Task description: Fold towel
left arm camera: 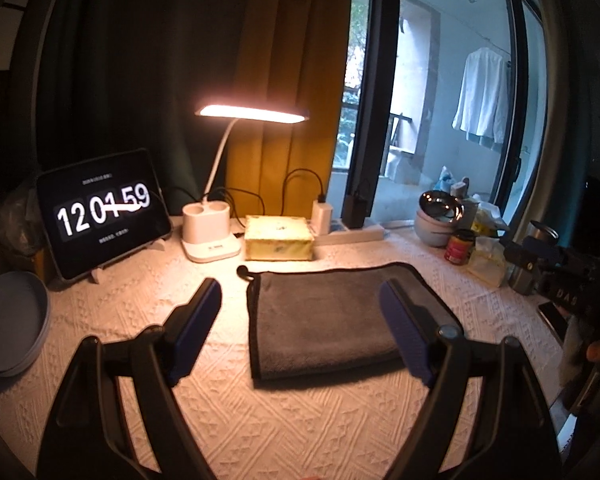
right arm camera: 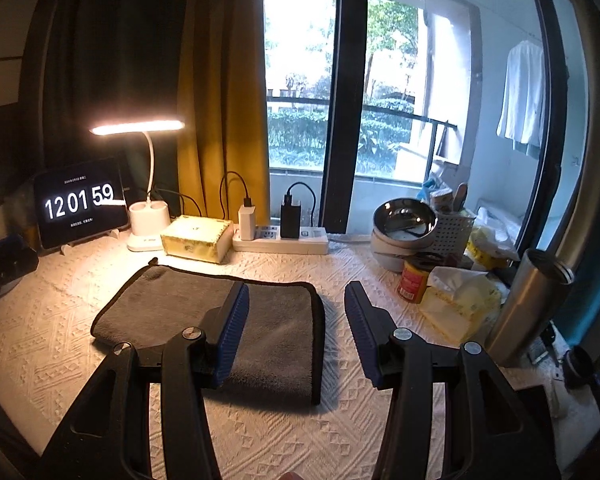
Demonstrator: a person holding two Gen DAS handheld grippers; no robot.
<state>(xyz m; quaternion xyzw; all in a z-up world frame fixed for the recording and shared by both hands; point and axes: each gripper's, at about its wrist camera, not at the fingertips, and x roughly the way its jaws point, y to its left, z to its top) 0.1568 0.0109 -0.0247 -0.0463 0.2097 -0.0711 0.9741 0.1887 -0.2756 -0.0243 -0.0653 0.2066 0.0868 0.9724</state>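
Note:
A dark grey towel (left arm camera: 324, 316) with black edging lies folded flat on the white textured tablecloth (left arm camera: 260, 420); it also shows in the right wrist view (right arm camera: 172, 300). My left gripper (left arm camera: 304, 292) is open and empty, held above the towel's near left part, its right finger over the cloth. My right gripper (right arm camera: 296, 292) is open and empty above the towel's right edge, its left finger over the towel, its right finger over bare tablecloth (right arm camera: 280, 440).
At the back stand a tablet clock (left arm camera: 104, 212), a lit desk lamp (left arm camera: 210, 240), a tissue box (left arm camera: 278, 238) and a power strip (right arm camera: 280, 240). Grey plates (left arm camera: 12, 320) sit left. Bowls (right arm camera: 404, 228), a red can (right arm camera: 414, 282), tissues (right arm camera: 456, 304) and a steel flask (right arm camera: 528, 304) crowd the right.

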